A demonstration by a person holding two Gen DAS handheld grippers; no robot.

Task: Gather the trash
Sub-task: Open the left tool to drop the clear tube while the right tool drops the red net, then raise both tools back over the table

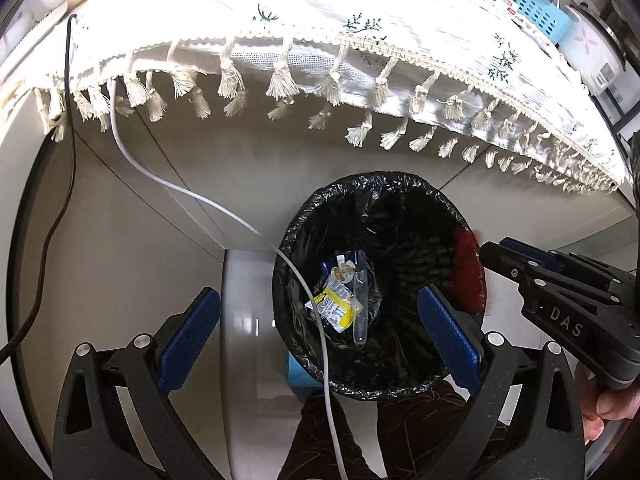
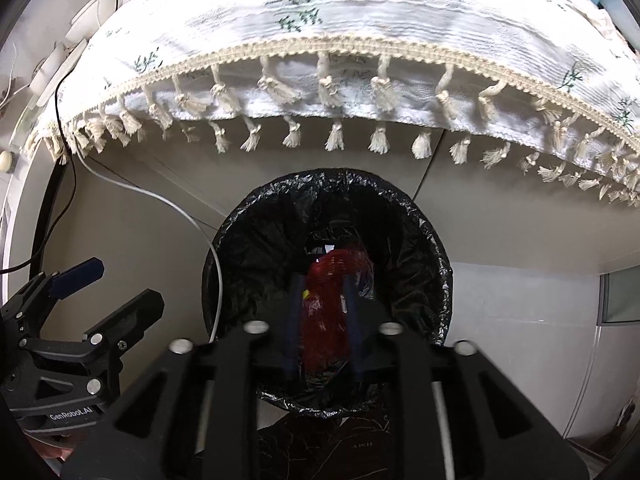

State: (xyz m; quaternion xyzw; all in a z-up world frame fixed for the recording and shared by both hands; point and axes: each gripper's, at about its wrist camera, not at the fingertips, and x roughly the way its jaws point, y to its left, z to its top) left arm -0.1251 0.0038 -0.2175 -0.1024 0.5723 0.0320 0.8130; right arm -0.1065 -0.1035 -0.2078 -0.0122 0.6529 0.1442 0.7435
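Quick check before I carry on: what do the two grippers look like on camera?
Both are black plastic with silver rivets and blue ribbed pads. The right gripper carries white "DAS" lettering; the left gripper is marked "GenRobot.AI". A white cable trails past the left one.

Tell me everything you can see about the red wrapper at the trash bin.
The red wrapper looks like thin, crinkled, glossy plastic film, partly see-through. It sits upright between the fingers of the right gripper, over the open mouth of the black-lined trash bin. Whether the pads still press it cannot be told. From the left wrist view it shows near the bin's right rim.
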